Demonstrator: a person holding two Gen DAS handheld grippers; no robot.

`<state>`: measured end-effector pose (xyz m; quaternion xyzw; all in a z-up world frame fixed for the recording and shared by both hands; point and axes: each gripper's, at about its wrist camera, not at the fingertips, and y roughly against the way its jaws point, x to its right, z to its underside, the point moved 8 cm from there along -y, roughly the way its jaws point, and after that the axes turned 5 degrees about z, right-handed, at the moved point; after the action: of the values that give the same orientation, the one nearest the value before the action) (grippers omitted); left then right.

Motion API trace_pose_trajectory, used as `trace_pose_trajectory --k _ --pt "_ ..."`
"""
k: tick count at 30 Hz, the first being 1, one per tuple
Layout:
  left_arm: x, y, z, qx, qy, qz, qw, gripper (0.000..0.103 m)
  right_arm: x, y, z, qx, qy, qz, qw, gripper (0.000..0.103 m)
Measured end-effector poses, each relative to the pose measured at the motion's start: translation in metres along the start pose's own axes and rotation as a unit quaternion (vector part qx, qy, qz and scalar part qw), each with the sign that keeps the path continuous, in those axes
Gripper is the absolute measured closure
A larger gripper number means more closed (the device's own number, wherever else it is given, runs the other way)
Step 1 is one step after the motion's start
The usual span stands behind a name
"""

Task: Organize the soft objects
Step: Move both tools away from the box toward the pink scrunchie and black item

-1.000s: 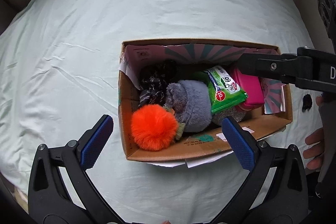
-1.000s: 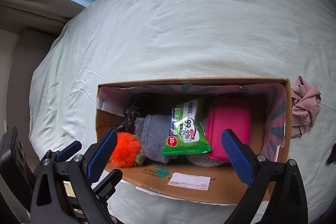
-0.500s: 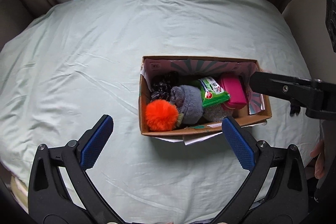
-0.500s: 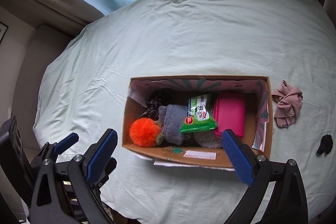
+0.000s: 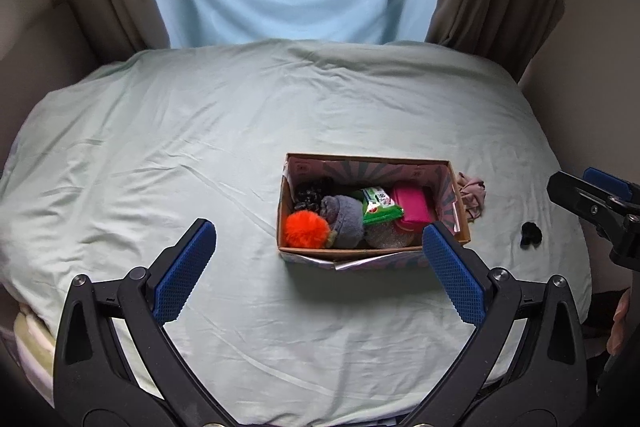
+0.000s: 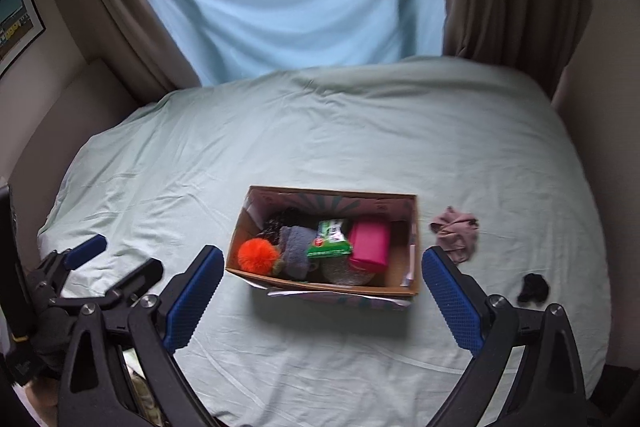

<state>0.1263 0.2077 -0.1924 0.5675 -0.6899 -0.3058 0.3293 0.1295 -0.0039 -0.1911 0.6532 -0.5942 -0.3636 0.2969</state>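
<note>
Two soft things are lying outside the cardboard box [image 6: 320, 289], which is sitting mid-bed [image 6: 280, 131] with its long axis running nine to three o'clock: a crumpled pink cloth [image 6: 456, 233] just beside the box's three o'clock end, and a small black item [image 6: 532, 287] farther out toward four o'clock. Both are lying on the right tongs' [image 6: 322, 301] side, at about one and two o'clock of them, so the right hand is likely the nearer one for the pickup. Those tongs are hanging wide apart and empty above the near edge of the bed; the left tongs [image 5: 318, 273] are gaping wide too, holding nothing. Inside the box an orange pompom [image 6: 258, 254], a grey plush [image 6: 296, 251], a pink pouch [image 6: 370, 243] and a green packet [image 6: 330, 239] are resting; its print is showing no more than a red disc, the writing too small to read.
</note>
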Motion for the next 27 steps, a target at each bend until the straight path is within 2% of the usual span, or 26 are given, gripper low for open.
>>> trace_pose_trajectory --k 7,13,19,27 --pt "0.024 0.039 0.007 0.025 -0.005 0.01 0.9996 0.0 0.036 0.056 0.02 0.046 -0.011 0.042 0.998 0.004" --pt "0.065 0.055 0.006 0.048 -0.01 0.015 0.9987 0.0 0.092 0.085 0.041 0.07 -0.034 0.084 0.993 0.004" --pt "0.127 0.048 0.004 0.049 -0.008 0.031 0.9983 0.0 0.151 0.097 0.056 0.071 -0.062 0.092 0.991 0.004" --pt "0.218 0.01 0.0 0.05 -0.007 0.046 0.9976 0.0 0.234 0.091 0.072 0.055 -0.083 0.103 0.99 0.004"
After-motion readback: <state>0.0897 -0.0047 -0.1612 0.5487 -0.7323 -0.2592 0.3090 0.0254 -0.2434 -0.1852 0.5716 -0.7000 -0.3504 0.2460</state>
